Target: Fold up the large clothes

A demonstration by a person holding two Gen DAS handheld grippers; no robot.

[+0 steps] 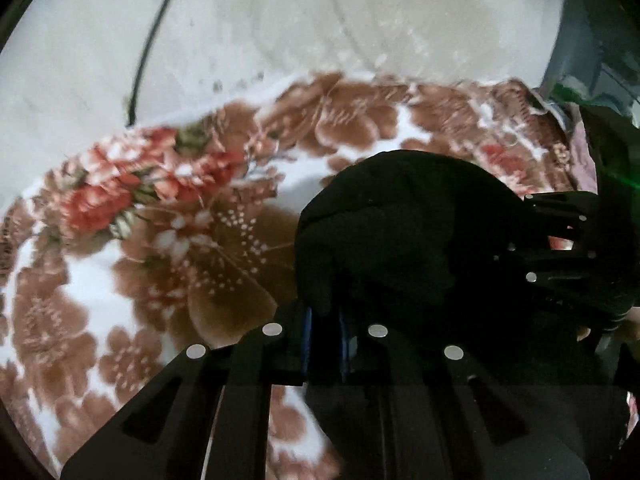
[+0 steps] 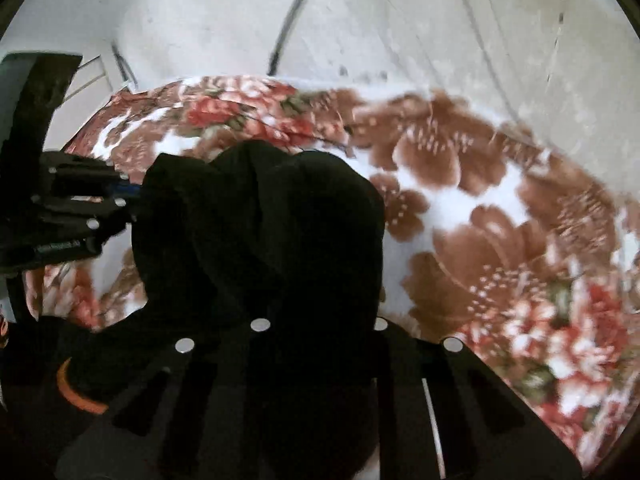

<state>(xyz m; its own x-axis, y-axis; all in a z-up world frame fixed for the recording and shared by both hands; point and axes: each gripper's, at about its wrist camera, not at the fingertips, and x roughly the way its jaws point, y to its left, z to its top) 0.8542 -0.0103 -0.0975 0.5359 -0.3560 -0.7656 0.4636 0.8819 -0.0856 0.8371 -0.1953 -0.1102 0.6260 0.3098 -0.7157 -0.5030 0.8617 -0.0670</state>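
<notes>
a black garment (image 1: 404,224) is lying bunched on a floral blanket (image 1: 168,240), and both grippers are pinching it. the left gripper (image 1: 326,344) is pressing its blue-edged fingers (image 1: 307,344) together on a fold of the cloth, and the right gripper (image 2: 320,332) is looking closed on another part of the same heap, though dark fabric is hiding its tips. each gripper is showing in the other's view, close beside the pile. the cloth is looking soft, limp and light, draping in thick folds, so it is likely sagging wherever it is unsupported. taking hold at an edge or corner, hands apart, is probably serving better than grabbing the bulk.
</notes>
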